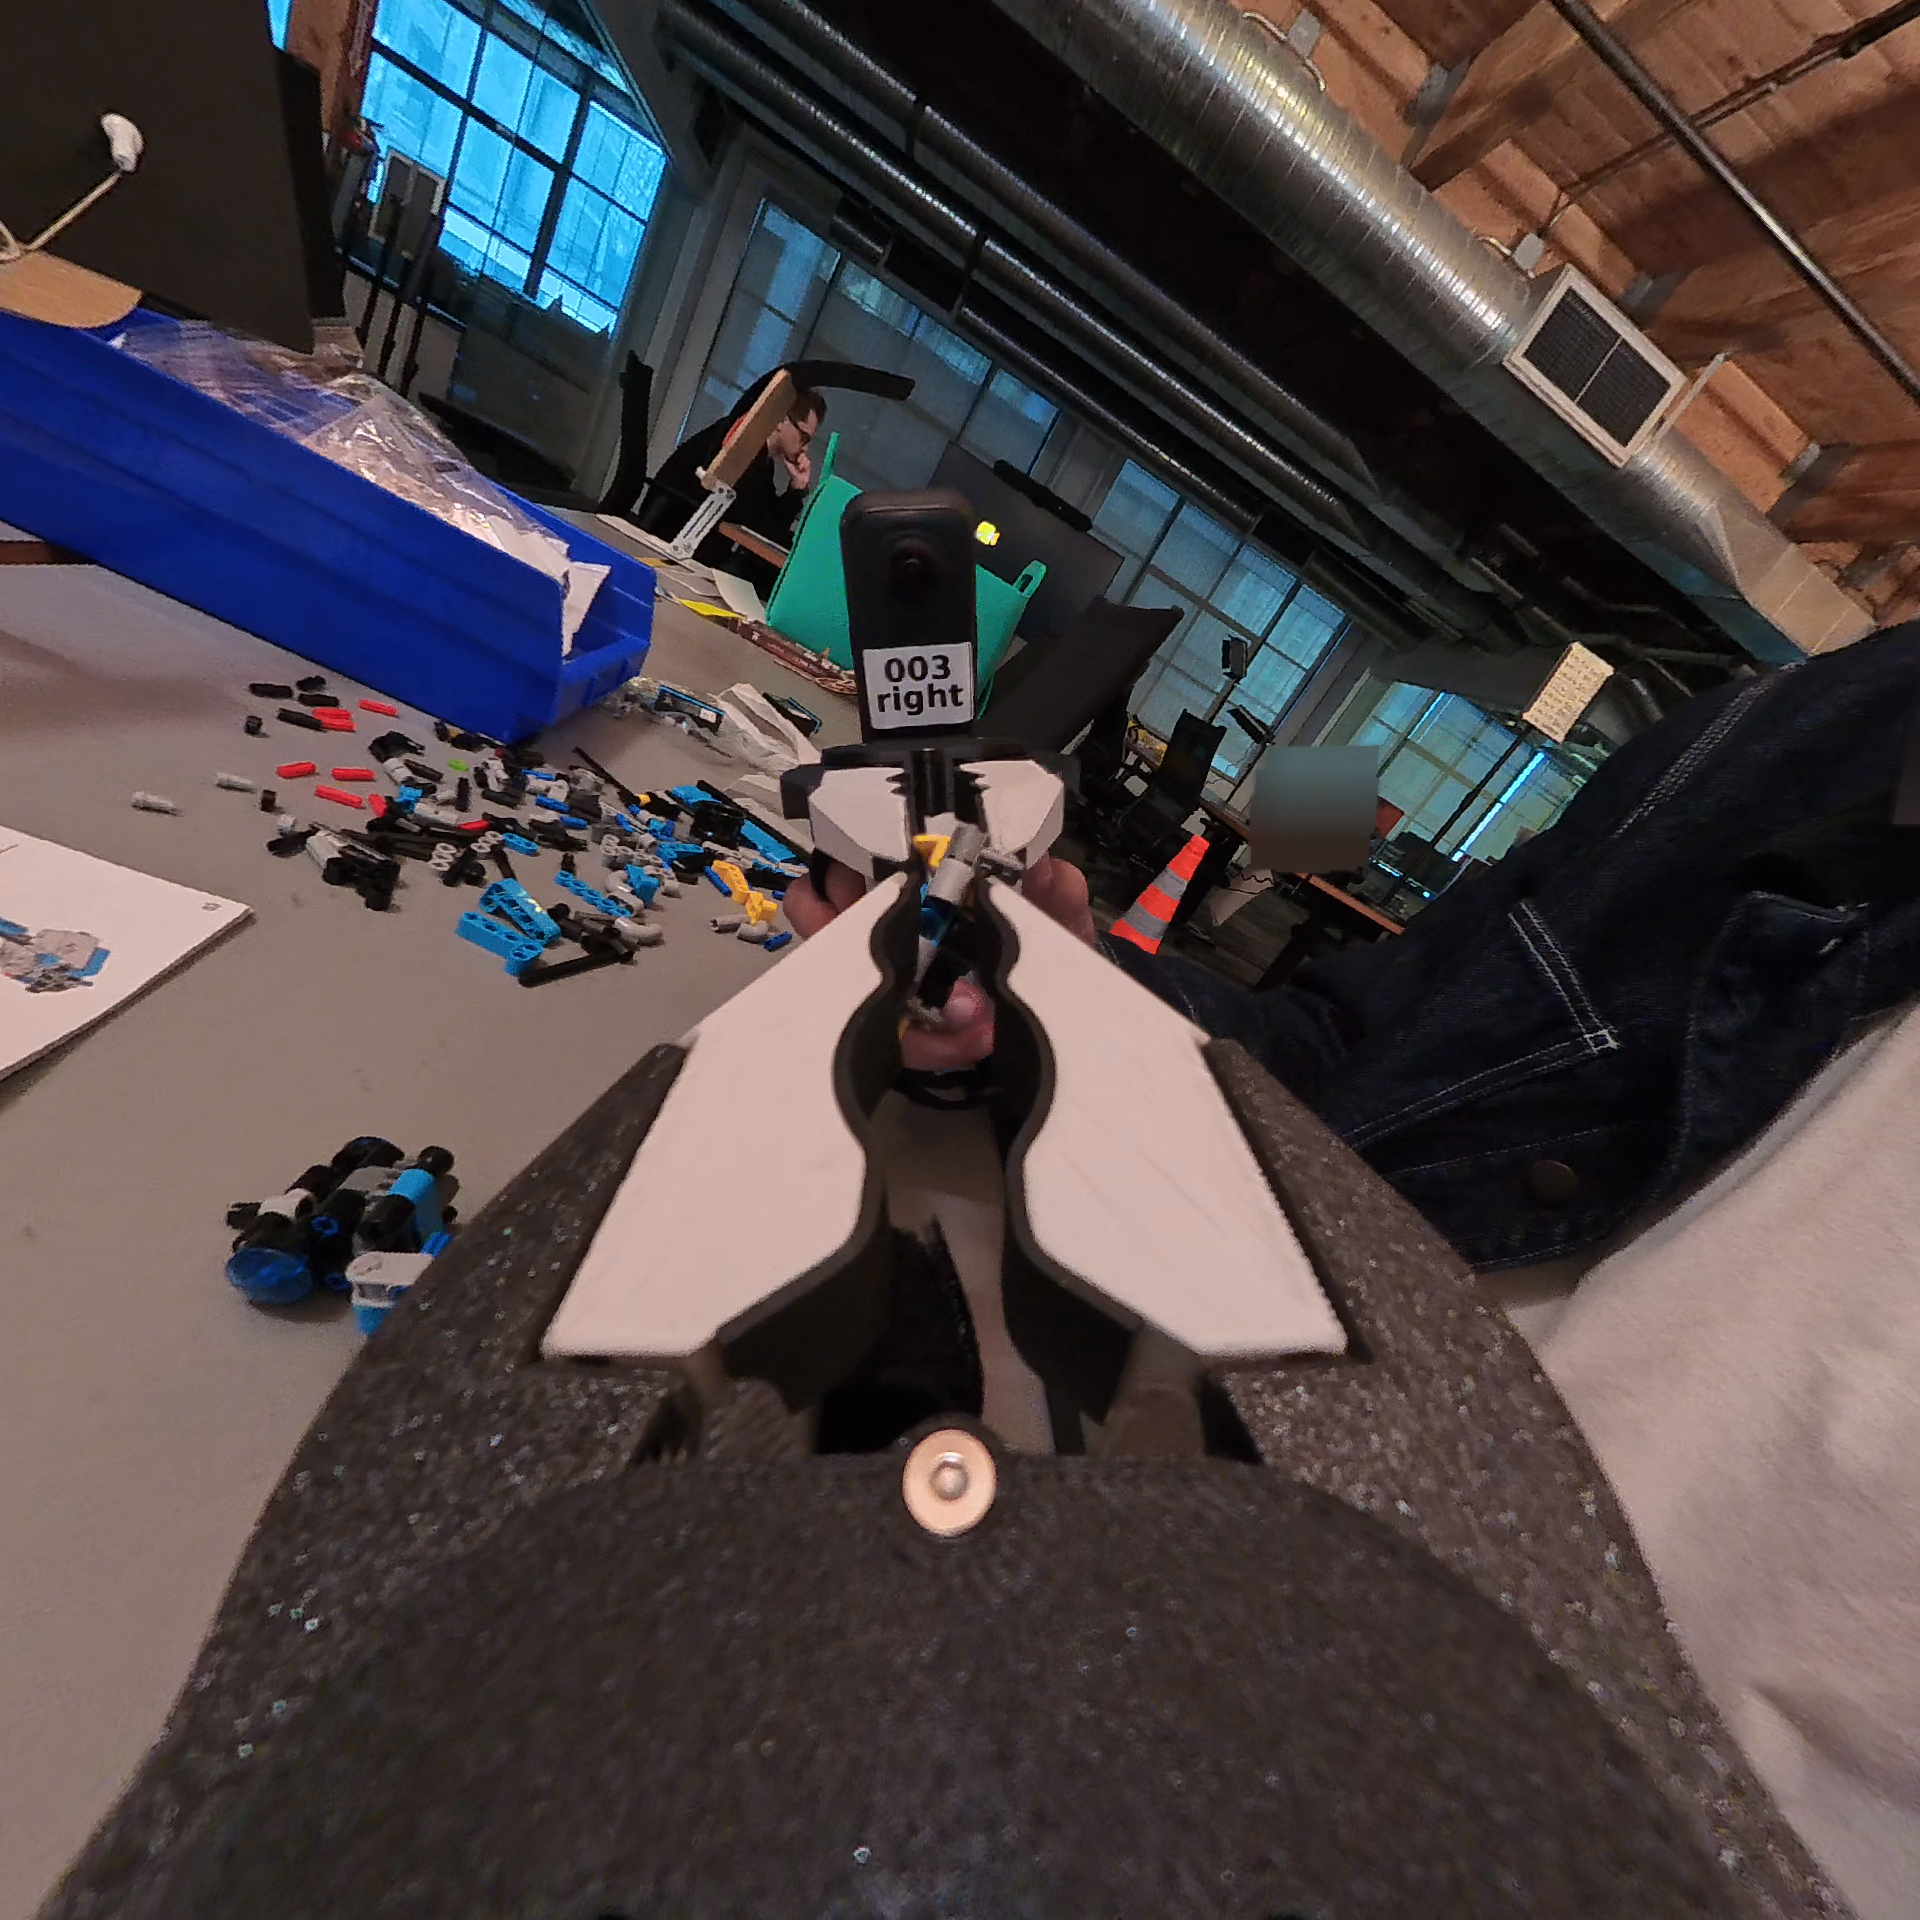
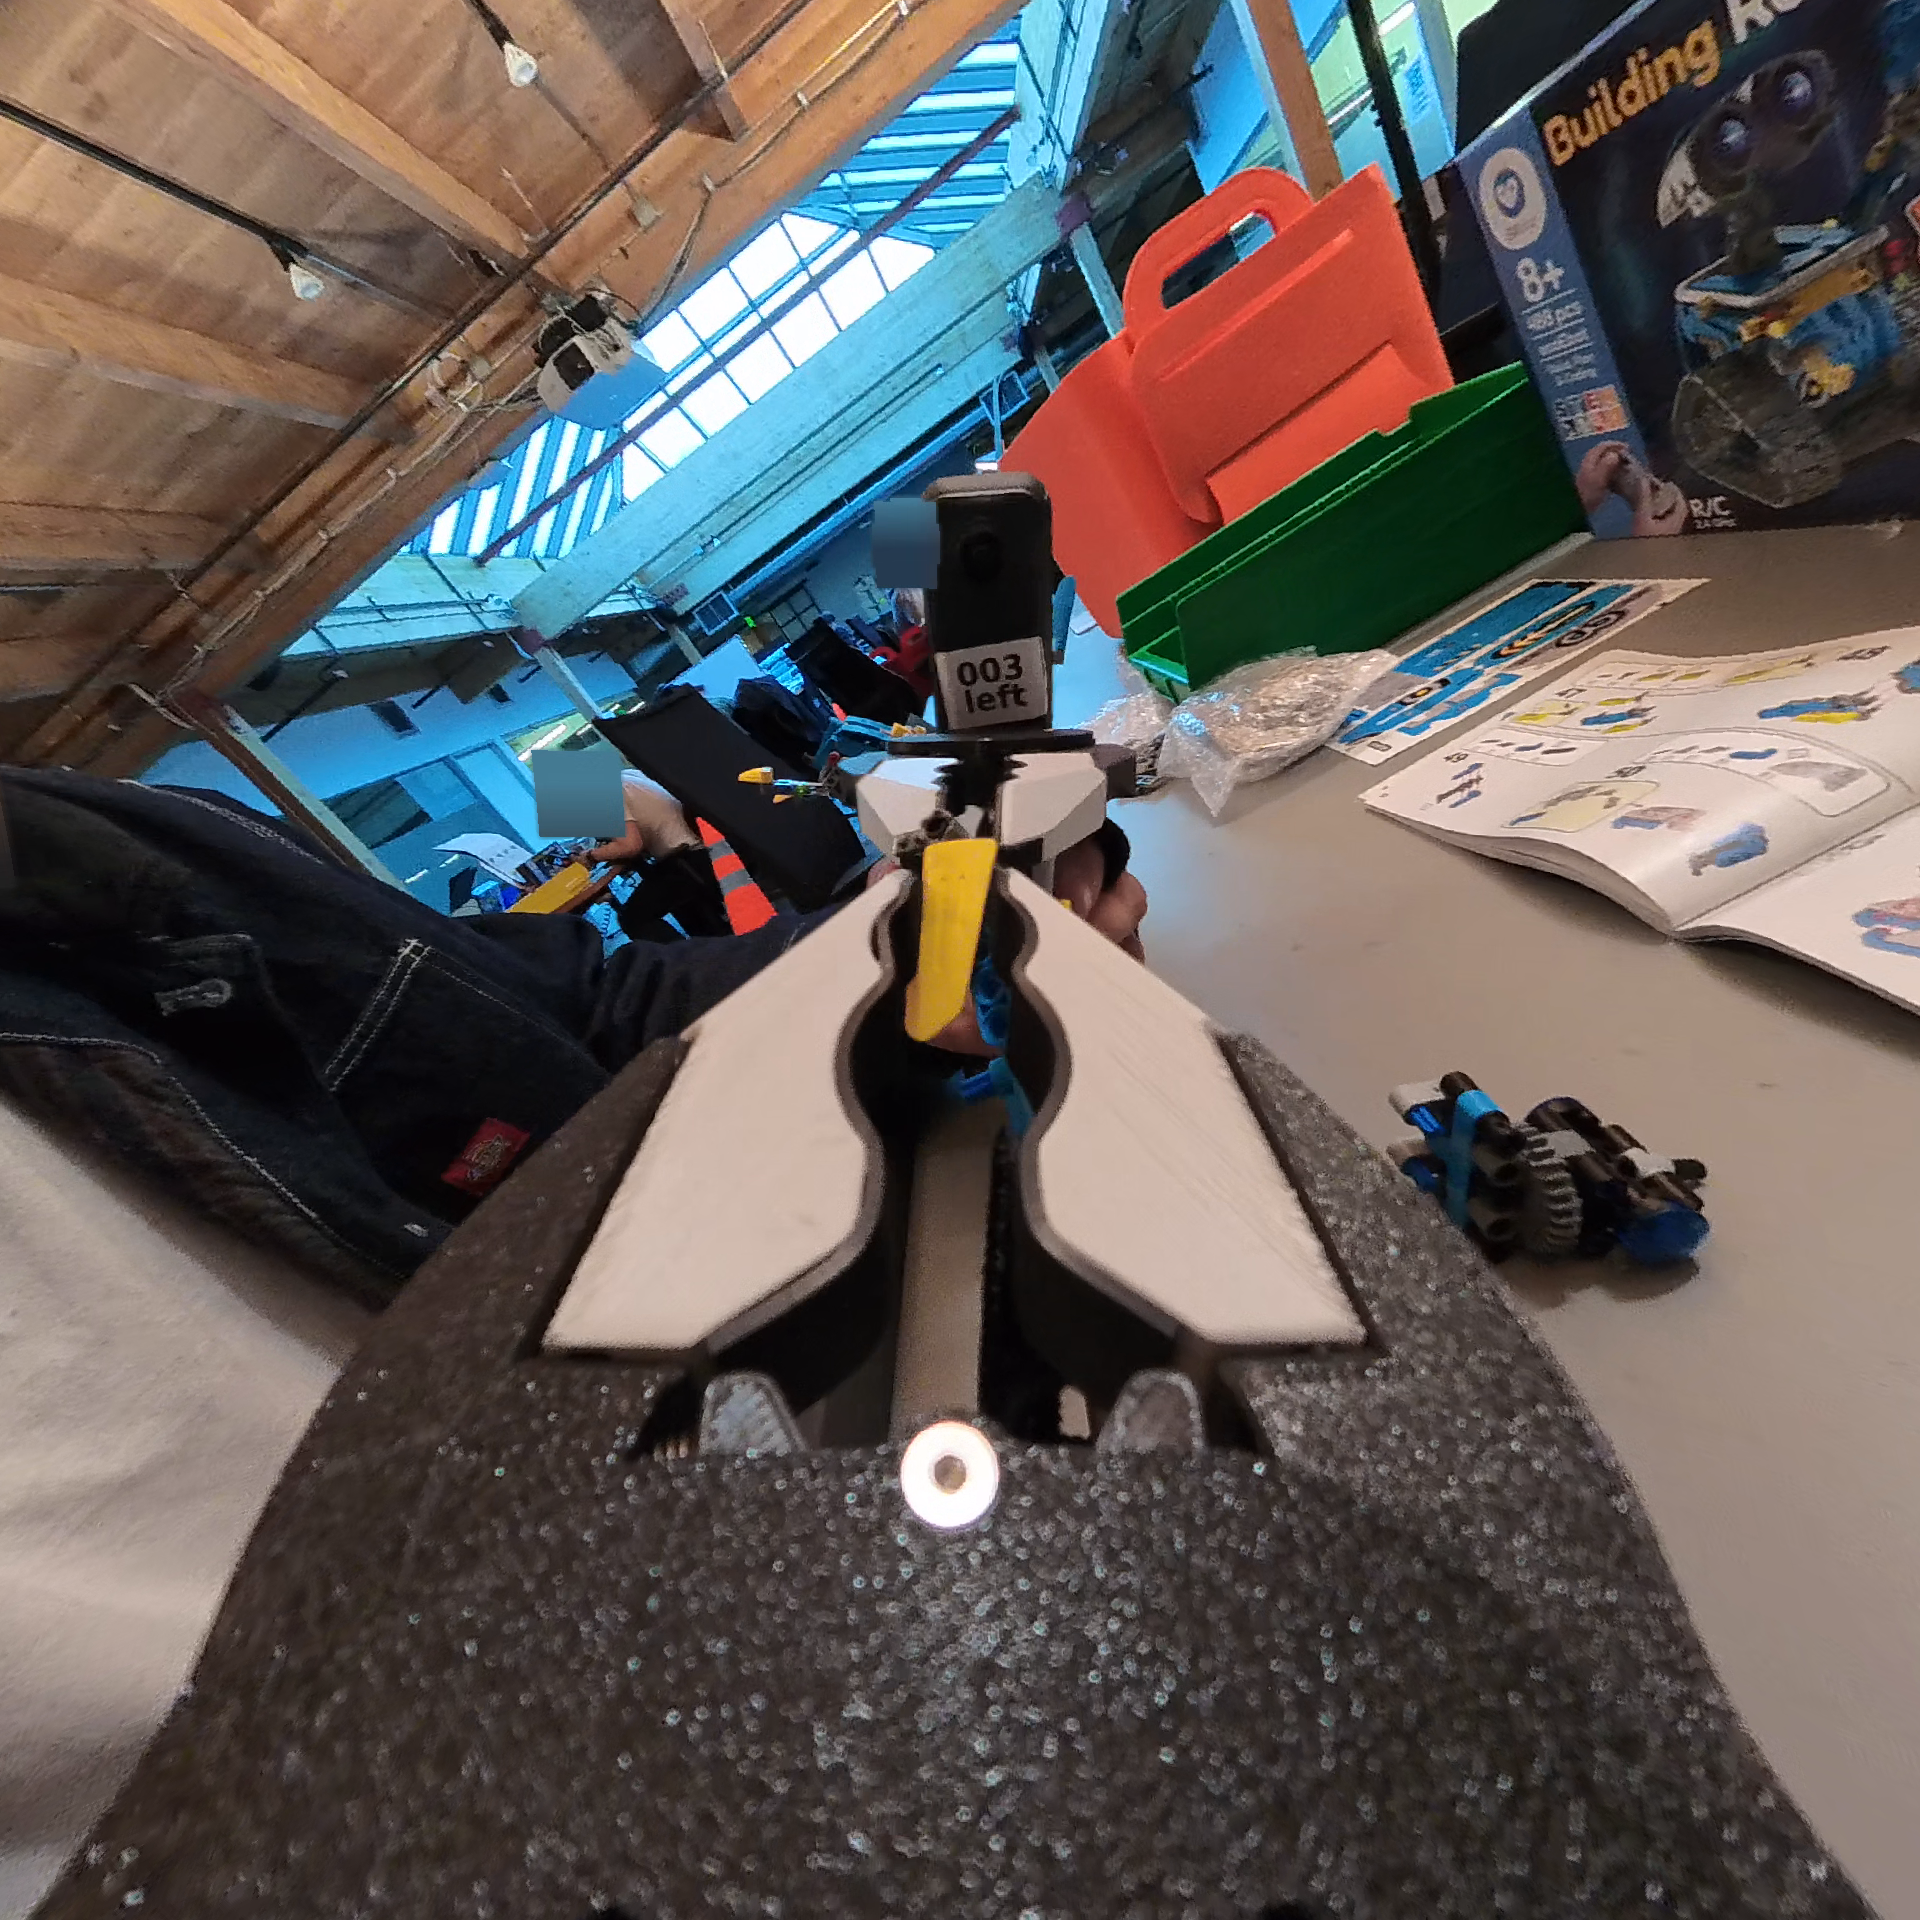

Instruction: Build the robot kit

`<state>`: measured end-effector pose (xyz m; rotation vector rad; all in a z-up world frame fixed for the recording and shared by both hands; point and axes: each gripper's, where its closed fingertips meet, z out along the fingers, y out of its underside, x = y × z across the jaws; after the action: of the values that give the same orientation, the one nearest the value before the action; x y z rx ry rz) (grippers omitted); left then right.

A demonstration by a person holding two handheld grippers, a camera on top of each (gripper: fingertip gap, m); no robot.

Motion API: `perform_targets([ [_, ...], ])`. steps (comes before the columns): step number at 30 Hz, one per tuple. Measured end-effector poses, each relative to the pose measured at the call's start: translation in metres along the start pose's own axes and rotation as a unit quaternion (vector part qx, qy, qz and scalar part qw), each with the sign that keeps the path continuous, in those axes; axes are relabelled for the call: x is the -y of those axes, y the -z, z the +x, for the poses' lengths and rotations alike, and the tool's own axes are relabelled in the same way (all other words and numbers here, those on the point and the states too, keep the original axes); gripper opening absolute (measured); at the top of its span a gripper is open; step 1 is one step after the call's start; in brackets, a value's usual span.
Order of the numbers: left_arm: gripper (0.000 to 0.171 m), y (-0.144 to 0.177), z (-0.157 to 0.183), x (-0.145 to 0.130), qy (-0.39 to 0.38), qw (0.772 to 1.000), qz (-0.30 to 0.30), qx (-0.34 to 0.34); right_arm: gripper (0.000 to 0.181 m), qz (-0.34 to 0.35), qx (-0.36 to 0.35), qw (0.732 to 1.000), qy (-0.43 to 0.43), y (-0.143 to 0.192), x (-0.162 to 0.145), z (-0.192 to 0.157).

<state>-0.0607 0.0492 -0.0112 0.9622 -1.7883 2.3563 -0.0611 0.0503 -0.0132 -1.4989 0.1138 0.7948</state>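
My left hand-held gripper (image 1: pixel 940 935) and right hand-held gripper (image 2: pixel 951 935) face each other tip to tip above the tabletop (image 1: pixel 312 1060), both clamped on one small brick assembly (image 1: pixel 951 883). Finished sub-build (image 1: pixel 343 1226) at 8 o'clock; loose parts (image 1: pixel 540 831) at 10, unused.

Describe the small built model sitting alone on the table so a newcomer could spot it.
On the grey table, look nearer than the blue bin and the scattered loose pieces. The small black-and-blue assembly sits alone there; unlike the loose pieces, it is already joined, with a gear.
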Motion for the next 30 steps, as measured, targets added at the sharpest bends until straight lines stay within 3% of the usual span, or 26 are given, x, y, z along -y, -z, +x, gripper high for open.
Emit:
perform_targets([
  [12, 0.009, 0.0, 0.002, 0.002, -0.014, 1.0, -0.001, 0.003, 0.011, 0.001, -0.005, 1.0, 0.016, 0.0, 0.001, -0.002],
  [14, 0.014, 0.0, 0.003, 0.003, -0.023, 1.0, 0.003, 0.004, 0.012, 0.009, 0.004, 1.0, 0.008, 0.0, 0.004, -0.004],
  [16, 0.031, 0.0, 0.005, 0.005, -0.018, 1.0, 0.006, -0.002, 0.011, 0.015, 0.002, 1.0, 0.002, 0.002, 0.006, -0.002],
  [30, 0.035, 0.002, -0.002, 0.007, -0.033, 0.999, 0.009, 0.021, 0.011, 0.04, 0.03, 0.998, -0.041, 0.005, 0.012, -0.003],
])
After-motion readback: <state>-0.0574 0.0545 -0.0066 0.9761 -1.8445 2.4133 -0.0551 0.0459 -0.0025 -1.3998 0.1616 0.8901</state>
